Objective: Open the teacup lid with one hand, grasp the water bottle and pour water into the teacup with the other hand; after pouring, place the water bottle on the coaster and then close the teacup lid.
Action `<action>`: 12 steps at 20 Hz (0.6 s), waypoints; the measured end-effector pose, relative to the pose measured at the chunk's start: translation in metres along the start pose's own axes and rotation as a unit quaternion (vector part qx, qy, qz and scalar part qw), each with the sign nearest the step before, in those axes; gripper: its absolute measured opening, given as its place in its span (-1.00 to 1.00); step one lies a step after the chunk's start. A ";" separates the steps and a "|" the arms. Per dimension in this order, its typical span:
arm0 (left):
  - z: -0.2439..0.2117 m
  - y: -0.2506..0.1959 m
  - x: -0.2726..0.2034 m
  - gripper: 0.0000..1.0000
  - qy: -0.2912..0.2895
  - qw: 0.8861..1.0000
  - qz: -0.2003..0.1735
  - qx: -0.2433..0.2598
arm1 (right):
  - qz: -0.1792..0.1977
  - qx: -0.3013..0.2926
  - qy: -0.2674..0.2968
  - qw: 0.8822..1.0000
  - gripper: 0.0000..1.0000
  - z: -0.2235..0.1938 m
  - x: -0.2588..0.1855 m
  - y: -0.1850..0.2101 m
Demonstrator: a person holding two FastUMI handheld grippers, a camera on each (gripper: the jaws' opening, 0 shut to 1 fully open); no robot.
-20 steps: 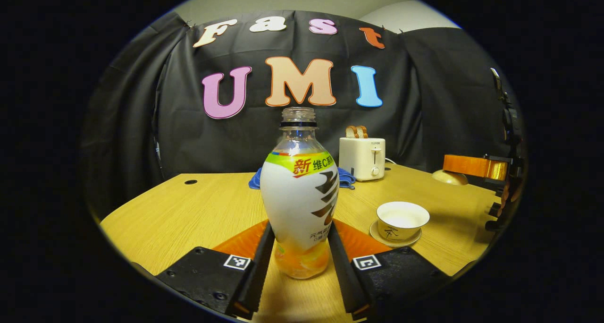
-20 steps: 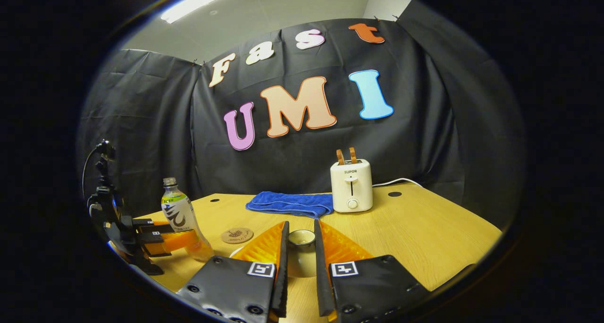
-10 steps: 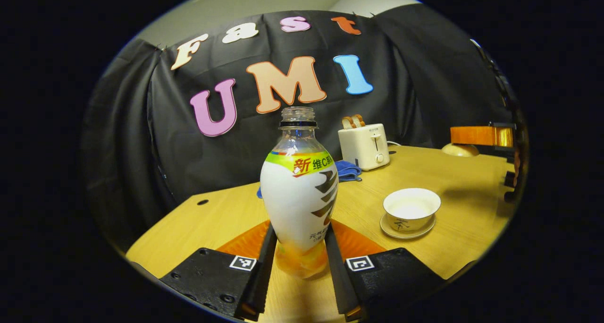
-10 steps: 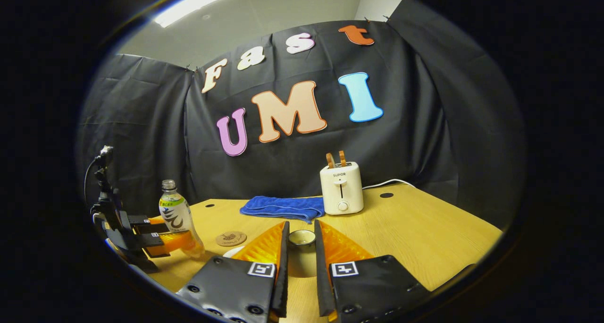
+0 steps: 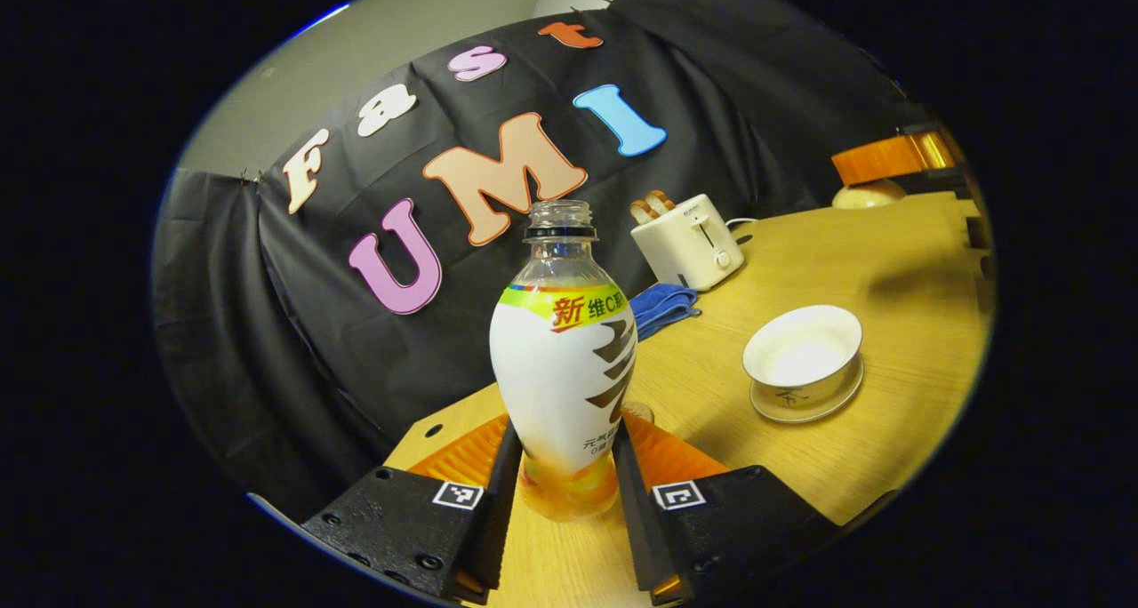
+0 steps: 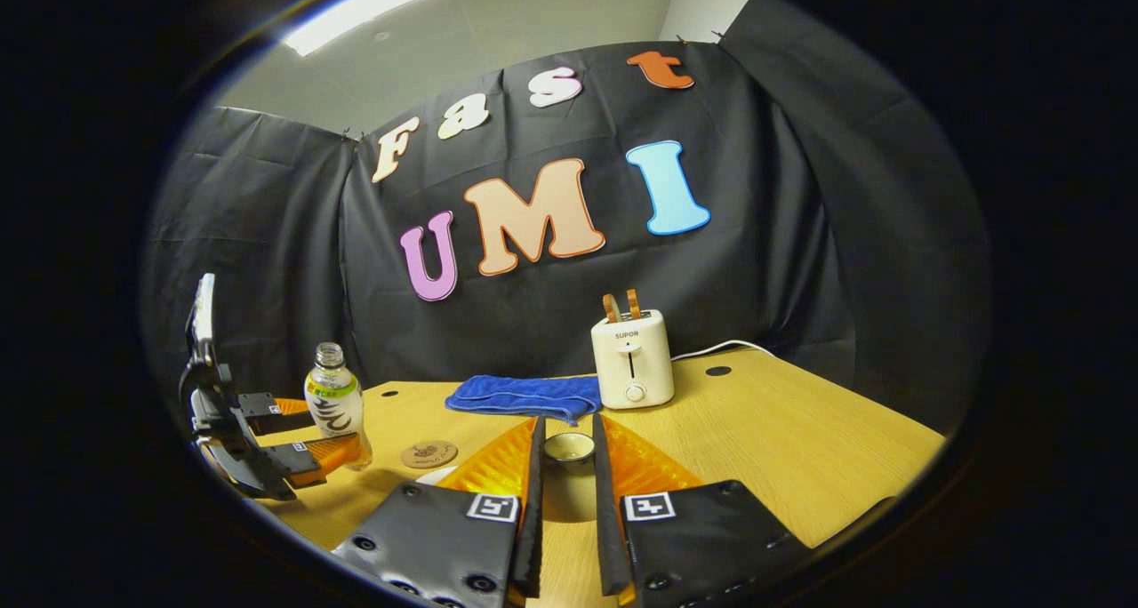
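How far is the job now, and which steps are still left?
Done: the teacup stands uncovered, its lid clamped in the right gripper. In hand: the left gripper grips the water bottle, uncapped. Left: pouring, setting the bottle on the coaster, closing the cup.

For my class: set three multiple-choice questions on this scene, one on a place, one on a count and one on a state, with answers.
1. Where does the blue cloth lie?
A. on the toaster
B. on the table, beside the toaster
C. under the teacup

2. How many bread slices stand in the toaster?
A. one
B. two
C. four

3. The teacup is:
A. lidded
B. open
C. tipped over

Answers:
1 B, the cloth lies flat on the wood next to the toaster.
2 B, two slices stick up from its slots.
3 B, the right tongs hold its lid away from the cup.
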State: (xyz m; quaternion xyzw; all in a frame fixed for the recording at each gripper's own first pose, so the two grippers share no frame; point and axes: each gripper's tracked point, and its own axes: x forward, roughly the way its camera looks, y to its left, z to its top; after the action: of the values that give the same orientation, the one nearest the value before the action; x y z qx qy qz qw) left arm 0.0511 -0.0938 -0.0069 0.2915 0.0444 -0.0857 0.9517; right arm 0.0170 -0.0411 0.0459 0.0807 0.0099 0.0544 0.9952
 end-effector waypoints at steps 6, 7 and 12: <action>-0.002 -0.001 0.008 0.08 0.000 0.994 0.002 0.111 | 0.000 0.003 -0.003 1.000 -0.39 0.003 -0.001 -0.002; -0.004 -0.001 0.009 0.08 0.002 0.992 0.000 0.126 | -0.001 0.003 -0.003 1.000 -0.43 0.003 -0.001 -0.002; -0.005 -0.008 0.011 0.08 0.004 0.977 -0.007 0.214 | -0.003 0.004 -0.004 1.000 -0.43 0.002 -0.001 -0.004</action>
State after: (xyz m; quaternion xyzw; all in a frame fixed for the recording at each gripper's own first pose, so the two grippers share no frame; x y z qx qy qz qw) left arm 0.0602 -0.0992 -0.0164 0.4883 0.0313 -0.0988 0.8665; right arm 0.0165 -0.0455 0.0471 0.0850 0.0064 0.0507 0.9951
